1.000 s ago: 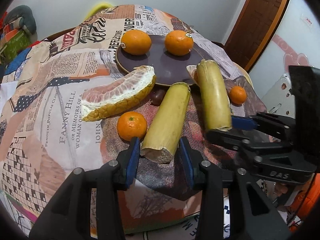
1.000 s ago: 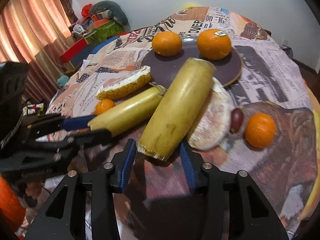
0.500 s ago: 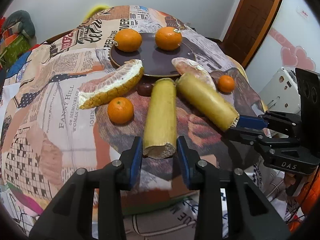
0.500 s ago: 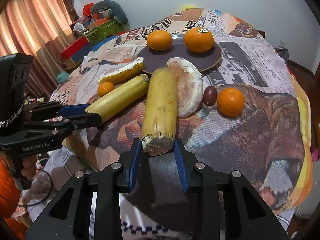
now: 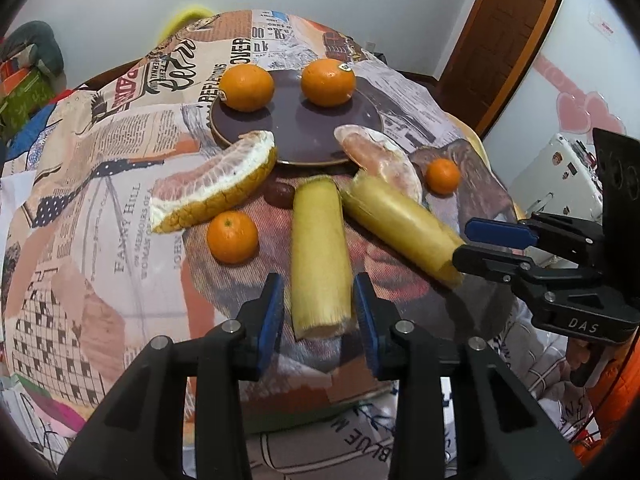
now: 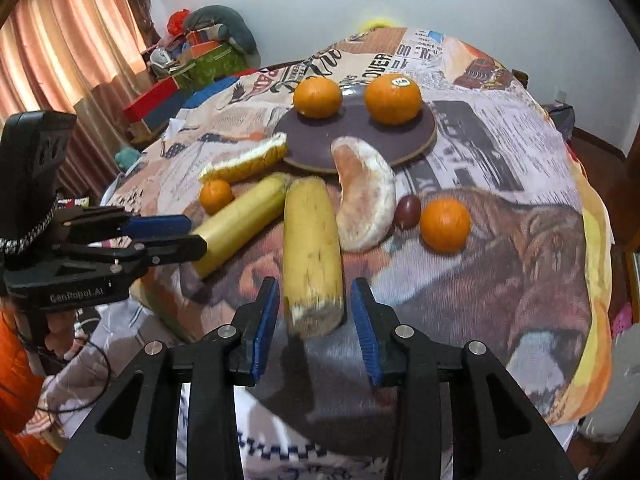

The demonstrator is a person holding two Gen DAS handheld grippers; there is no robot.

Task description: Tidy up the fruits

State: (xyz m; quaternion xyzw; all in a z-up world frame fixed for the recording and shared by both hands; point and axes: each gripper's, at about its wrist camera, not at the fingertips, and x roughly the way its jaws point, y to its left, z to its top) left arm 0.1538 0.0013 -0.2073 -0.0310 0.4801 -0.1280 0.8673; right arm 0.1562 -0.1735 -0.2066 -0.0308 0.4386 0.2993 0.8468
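Two yellow stalk pieces lie side by side on the newsprint tablecloth, in front of a dark plate (image 5: 296,136) that bears two oranges (image 5: 247,87) (image 5: 328,82). My left gripper (image 5: 318,312) is shut on the near end of the left stalk (image 5: 320,248); the right wrist view shows that gripper (image 6: 180,236) on the stalk (image 6: 244,220). The jaws of my right gripper (image 6: 314,312) are opening, and the end of the right stalk (image 6: 312,240) sits between them with a gap at each pad. The left wrist view also shows the right gripper (image 5: 480,246) at its stalk (image 5: 400,224).
A pomelo wedge with rind (image 5: 216,184) and a peeled pomelo segment (image 5: 380,156) flank the plate. Two small mandarins (image 5: 232,238) (image 5: 442,176) and a dark small fruit (image 5: 280,194) lie around the stalks. The table's near edge is just below both grippers. A door stands at the far right.
Both stalks have been pulled back from the plate toward the near table edge, and the right one swung off the peeled segment. The right jaws now stand slightly wider than half a second ago.
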